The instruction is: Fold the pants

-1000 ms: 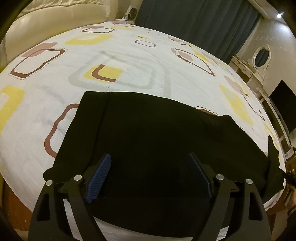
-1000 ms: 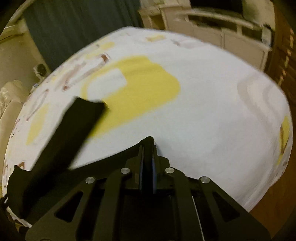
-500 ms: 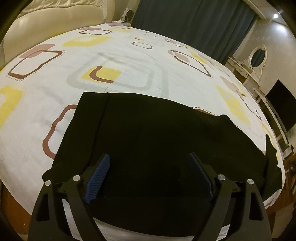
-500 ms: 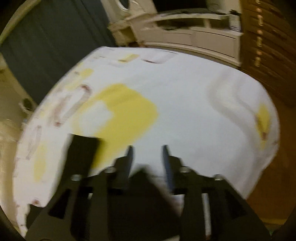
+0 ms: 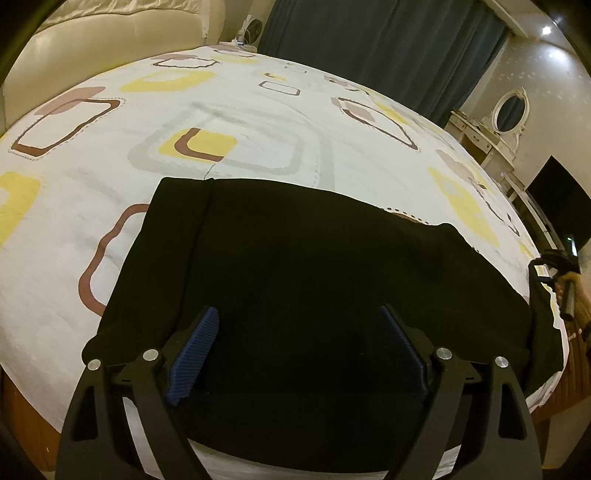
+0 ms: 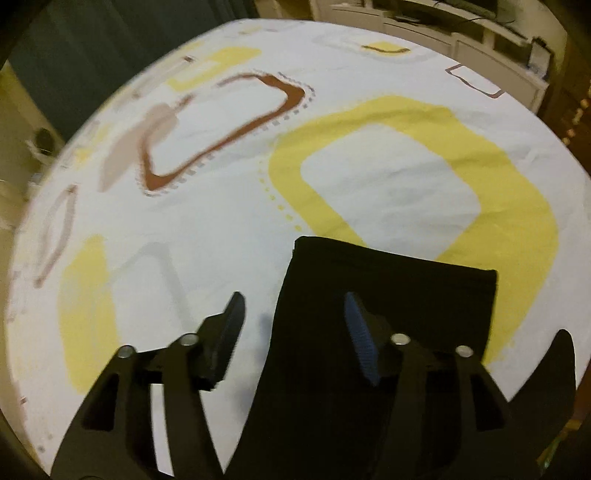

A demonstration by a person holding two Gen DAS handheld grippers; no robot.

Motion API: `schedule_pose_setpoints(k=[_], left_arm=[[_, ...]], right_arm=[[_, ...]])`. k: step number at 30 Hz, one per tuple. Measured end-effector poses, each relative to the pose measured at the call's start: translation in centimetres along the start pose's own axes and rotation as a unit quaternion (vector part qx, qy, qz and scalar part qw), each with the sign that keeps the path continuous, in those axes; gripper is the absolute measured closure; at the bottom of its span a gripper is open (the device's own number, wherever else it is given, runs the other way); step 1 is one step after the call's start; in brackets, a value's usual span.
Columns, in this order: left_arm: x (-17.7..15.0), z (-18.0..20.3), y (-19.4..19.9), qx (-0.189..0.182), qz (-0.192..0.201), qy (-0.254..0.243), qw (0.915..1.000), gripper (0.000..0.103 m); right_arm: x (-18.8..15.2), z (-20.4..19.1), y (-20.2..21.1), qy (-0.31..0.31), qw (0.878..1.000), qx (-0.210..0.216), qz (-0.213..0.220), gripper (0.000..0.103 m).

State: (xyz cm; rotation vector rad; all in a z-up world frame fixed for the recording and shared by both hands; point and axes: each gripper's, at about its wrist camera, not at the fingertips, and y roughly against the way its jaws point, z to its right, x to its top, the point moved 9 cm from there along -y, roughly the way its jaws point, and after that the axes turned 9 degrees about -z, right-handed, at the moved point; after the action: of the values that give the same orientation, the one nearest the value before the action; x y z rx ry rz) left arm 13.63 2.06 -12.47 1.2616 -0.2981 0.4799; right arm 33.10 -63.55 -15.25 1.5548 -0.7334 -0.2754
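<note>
Since a second ago the right gripper (image 6: 293,325) has let go and spread its jaws, where before they were pinched together over the sheet; the left gripper (image 5: 297,334) has kept its wide gap and its place.

On the left side, the left gripper hangs low over the near part of the black pants (image 5: 314,266), jaws wide apart and holding nothing; whether the blue ribbed pads (image 5: 195,350) touch the cloth cannot be told. The pants lie flat on the bed (image 5: 92,221), stretched across its near edge, over a white sheet printed with yellow, brown and grey rounded squares. A cream padded headboard (image 5: 110,33) rises behind the bed at far left, dark curtains (image 5: 369,40) hang behind its middle, and a white dresser with an oval mirror (image 5: 509,110) and a dark screen (image 5: 557,210) stand to the right.

On the right side, the right gripper is also wide open and empty. Its left finger sits over bare sheet, its right finger over one end of the pants (image 6: 388,295), which ends in a straight edge on a large yellow square. White cabinets (image 6: 461,22) line the wall beyond the bed.
</note>
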Motion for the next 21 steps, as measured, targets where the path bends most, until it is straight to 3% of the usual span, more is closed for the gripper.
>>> schedule_pose_setpoints(k=[3,4,5,6,7,10,13,15,17,21], left_arm=[[-0.1,0.0,-0.1,0.001,0.001,-0.002,1.0000,0.016],[-0.1,0.0,-0.1,0.002,0.001,-0.003,1.0000,0.016],[-0.1,0.0,-0.2,0.003,0.001,-0.004,1.0000,0.016],[-0.1,0.0,-0.2,0.004,0.000,-0.006,1.0000,0.016],[-0.1,0.0,-0.2,0.005,0.000,-0.008,1.0000,0.016],[-0.2,0.1,-0.3,0.010,0.000,-0.013,0.9999,0.015],[-0.3,0.2,-0.3,0.010,0.000,-0.014,0.9998,0.015],[-0.3,0.1,-0.2,0.009,0.001,-0.011,0.9999,0.015],[-0.4,0.2,-0.3,0.011,0.002,-0.012,0.9999,0.015],[-0.6,0.3,-0.4,0.020,0.003,-0.018,0.9996,0.015]], right_arm=[[-0.1,0.1,-0.9,0.011,0.999,-0.050,0.007,0.049],[-0.2,0.4,-0.8,0.011,0.998,-0.063,0.011,0.065],[-0.2,0.7,-0.6,0.012,0.998,-0.061,0.014,0.073],[-0.2,0.7,-0.3,0.007,0.999,-0.043,0.014,0.089],[-0.2,0.8,0.1,-0.001,0.999,-0.029,0.016,0.095],[0.3,1.6,3.7,-0.032,0.996,0.065,0.049,0.096],[0.3,3.4,9.4,-0.045,0.978,0.177,0.100,0.096],[-0.9,6.6,13.4,-0.061,0.960,0.241,0.130,0.096],[-2.6,10.2,15.7,-0.075,0.944,0.283,0.150,0.097],[-7.3,18.8,16.5,-0.121,0.927,0.313,0.168,0.096]])
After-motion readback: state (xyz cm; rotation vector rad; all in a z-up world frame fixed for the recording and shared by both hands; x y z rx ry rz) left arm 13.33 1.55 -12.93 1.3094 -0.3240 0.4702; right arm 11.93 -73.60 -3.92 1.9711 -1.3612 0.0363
